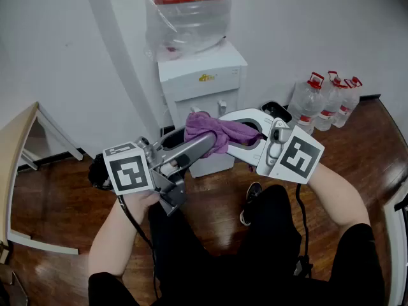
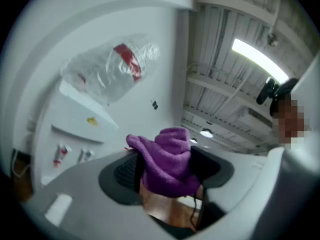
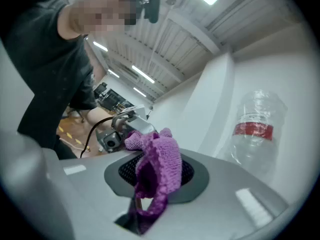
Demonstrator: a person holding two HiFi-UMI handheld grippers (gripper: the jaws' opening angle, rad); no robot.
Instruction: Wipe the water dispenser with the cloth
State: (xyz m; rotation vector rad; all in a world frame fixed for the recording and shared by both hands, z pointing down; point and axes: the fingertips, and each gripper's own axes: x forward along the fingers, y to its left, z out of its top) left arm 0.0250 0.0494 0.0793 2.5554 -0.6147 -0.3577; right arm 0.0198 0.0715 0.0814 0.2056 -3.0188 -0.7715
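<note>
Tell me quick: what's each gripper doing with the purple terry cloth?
Left gripper: open, purple terry cloth between its jaws, not clamped.
Right gripper: closed on the cloth.

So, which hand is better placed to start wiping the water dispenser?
Right. The right tool pinches the purple cloth, while the left tool stands open around it. The water dispenser is straight ahead.

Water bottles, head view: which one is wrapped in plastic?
The large red-labelled bottle atop the white water dispenser; the three small red-capped bottles on the wooden floor are unwrapped.
</note>
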